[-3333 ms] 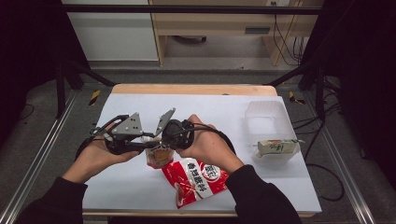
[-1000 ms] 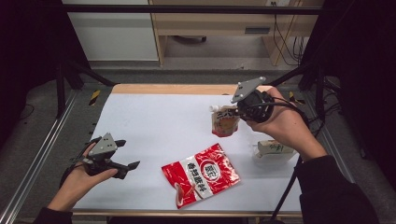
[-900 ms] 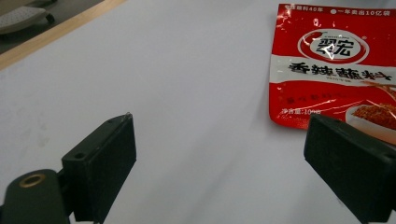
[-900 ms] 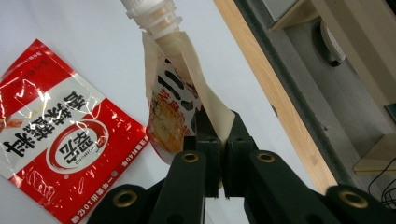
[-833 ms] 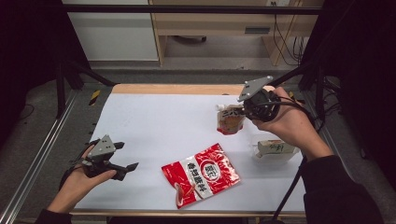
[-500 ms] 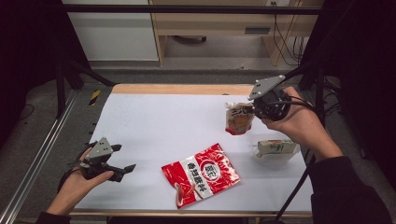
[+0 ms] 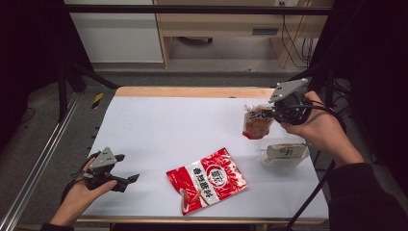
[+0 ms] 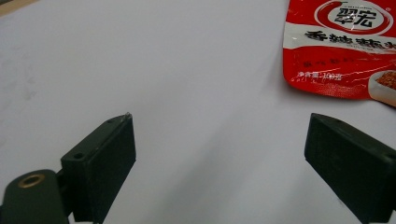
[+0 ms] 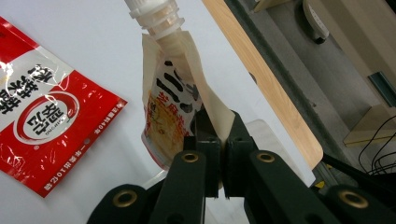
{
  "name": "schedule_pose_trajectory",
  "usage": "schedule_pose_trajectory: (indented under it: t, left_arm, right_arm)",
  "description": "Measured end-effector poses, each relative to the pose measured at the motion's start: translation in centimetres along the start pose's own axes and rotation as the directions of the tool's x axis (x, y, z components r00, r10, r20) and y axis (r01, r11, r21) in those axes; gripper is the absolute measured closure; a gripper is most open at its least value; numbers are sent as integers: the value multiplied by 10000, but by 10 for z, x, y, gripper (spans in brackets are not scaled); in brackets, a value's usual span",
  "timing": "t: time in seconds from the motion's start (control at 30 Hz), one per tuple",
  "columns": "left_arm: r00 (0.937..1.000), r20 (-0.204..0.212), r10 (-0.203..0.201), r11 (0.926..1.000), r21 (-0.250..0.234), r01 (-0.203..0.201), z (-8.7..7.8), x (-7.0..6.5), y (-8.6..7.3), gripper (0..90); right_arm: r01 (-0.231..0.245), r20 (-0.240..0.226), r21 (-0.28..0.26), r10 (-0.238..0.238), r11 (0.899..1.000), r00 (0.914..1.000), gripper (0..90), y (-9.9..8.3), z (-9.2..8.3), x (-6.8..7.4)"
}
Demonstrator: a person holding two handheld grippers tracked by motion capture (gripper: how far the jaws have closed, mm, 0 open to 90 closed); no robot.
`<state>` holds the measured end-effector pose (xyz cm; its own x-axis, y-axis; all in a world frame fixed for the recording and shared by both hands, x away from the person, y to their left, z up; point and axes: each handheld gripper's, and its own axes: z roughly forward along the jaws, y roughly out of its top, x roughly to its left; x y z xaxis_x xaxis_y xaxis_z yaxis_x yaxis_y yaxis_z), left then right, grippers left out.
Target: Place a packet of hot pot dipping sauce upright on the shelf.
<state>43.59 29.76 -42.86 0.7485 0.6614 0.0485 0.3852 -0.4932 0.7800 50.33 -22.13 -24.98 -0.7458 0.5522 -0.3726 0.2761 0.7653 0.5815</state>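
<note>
My right gripper (image 7: 275,114) (image 9: 218,135) is shut on the upper corner of an orange and cream spouted pouch (image 7: 258,121) (image 9: 173,107), which hangs above the table's right side. The pouch's white screw spout (image 9: 154,16) points away from the jaws. A red snack bag (image 7: 207,179) (image 8: 345,44) (image 9: 37,112) lies flat near the front middle of the white table (image 7: 183,130). My left gripper (image 7: 126,168) (image 8: 224,163) rests low at the front left with its jaws wide apart and nothing between them.
A clear container holding a pale green-labelled packet (image 7: 285,155) sits at the right, just in front of the hanging pouch. The table's wooden far edge (image 7: 192,91) and a metal rail (image 7: 43,159) on the left bound the surface.
The right hand has carried the pouch from the middle of the table to the far right. The left hand drew back to the front left corner and sank a little.
</note>
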Motion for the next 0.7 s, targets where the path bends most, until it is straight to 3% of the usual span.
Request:
schedule_pose_trajectory:
  t: [0.7]
  left_arm:
    - [9999,135,-65,9999,142,63,8,-3,-7,88]
  right_arm:
    - [-672,93,428,669,9968,9977,881,-33,9,-12]
